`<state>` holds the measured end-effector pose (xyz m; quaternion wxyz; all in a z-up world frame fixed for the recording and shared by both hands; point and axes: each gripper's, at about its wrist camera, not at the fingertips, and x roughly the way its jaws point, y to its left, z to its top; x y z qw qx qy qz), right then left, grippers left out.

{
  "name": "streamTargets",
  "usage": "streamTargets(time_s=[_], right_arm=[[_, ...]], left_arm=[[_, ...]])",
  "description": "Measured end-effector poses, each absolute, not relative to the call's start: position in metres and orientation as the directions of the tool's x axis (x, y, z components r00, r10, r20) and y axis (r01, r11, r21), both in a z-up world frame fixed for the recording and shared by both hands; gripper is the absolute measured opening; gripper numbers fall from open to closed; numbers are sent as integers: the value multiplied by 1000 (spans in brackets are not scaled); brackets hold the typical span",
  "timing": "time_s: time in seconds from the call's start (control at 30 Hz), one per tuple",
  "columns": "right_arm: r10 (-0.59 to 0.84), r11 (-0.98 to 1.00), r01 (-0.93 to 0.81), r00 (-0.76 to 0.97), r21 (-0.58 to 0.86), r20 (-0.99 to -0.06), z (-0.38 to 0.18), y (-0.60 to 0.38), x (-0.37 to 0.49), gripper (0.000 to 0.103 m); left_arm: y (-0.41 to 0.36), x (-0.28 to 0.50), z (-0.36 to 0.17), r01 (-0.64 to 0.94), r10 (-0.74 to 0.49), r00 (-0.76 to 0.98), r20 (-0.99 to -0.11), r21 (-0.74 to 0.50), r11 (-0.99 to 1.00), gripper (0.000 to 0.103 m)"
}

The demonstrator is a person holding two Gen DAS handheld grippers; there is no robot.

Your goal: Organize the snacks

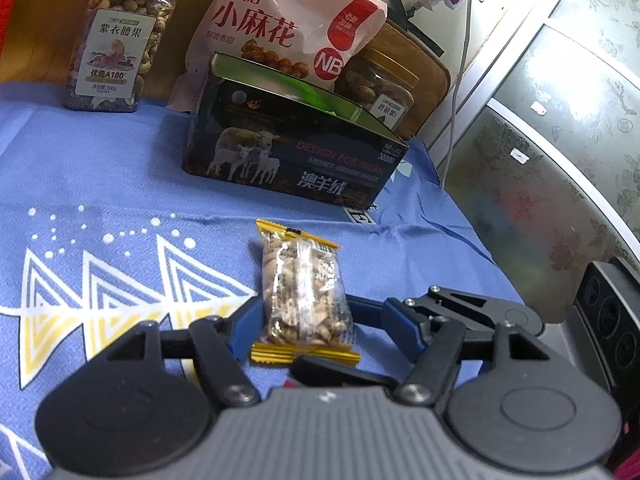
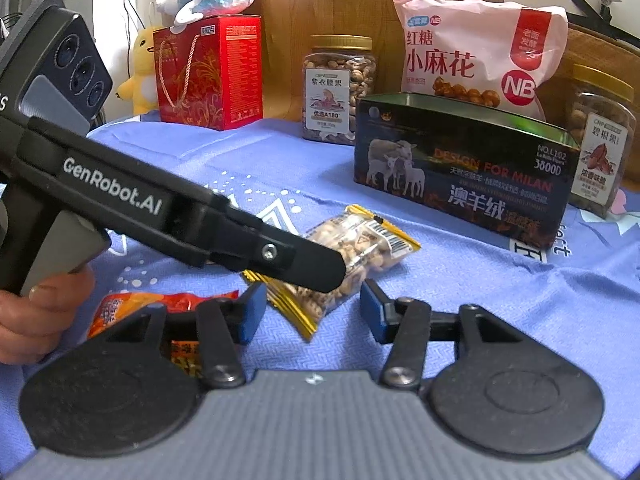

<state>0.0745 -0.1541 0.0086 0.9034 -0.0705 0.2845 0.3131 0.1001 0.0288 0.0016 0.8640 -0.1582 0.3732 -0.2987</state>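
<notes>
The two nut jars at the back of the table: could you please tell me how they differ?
The left nut jar stands in the open on the blue cloth, fully visible; the right nut jar is partly hidden behind the dark open box. The left jar's label shows a pale picture; the right jar's shows reddish-brown nuts. Both are upright, clear plastic, with gold lids.

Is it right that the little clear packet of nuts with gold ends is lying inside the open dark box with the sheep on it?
Not quite. The packet of nuts lies on the blue cloth in front of the dark box, not inside it, between the fingers of the left claw. The left wrist view shows this.
</notes>
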Motion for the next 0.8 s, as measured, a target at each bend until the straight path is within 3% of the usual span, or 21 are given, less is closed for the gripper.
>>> streamTargets(time_s=[0.8], right_arm=[[512, 805, -591, 649, 51, -563, 7, -155, 77, 65]], left_arm=[[30, 102, 1, 406, -648, 533, -544, -508, 760, 74]])
